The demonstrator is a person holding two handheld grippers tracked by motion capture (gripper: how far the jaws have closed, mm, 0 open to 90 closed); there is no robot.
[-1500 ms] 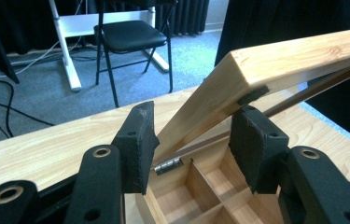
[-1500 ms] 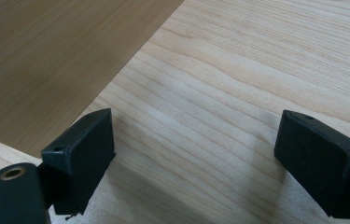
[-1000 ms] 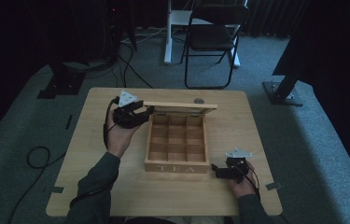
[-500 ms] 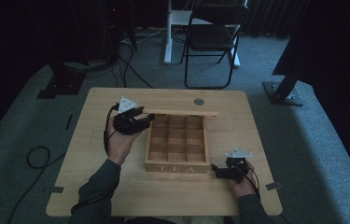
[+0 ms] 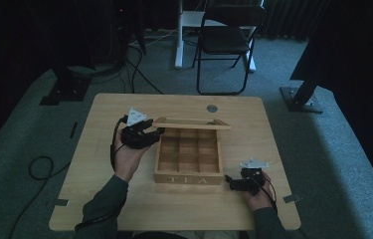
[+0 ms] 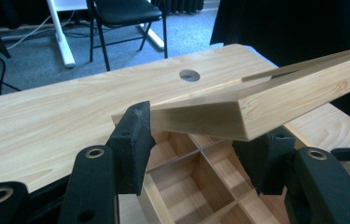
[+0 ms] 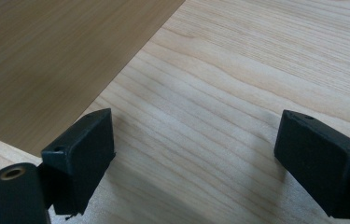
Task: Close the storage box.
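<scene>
In the high view my left tongs [image 5: 155, 133] sit left of centre, at the near-left corner of the wooden tea box's lid [image 5: 192, 123]; in the left gripper view that lid corner [image 6: 238, 109] lies between the spread jaws, tilted up, and I cannot tell whether either jaw touches it; the tea box [image 5: 189, 157] stands mid-desk [image 5: 99, 164] with its compartments showing; my right tongs [image 5: 230, 181] rest at lower right, just beside the box's front right corner, jaws released wide over bare wood in the right gripper view; a folding chair [image 5: 226, 42] stands at upper centre.
</scene>
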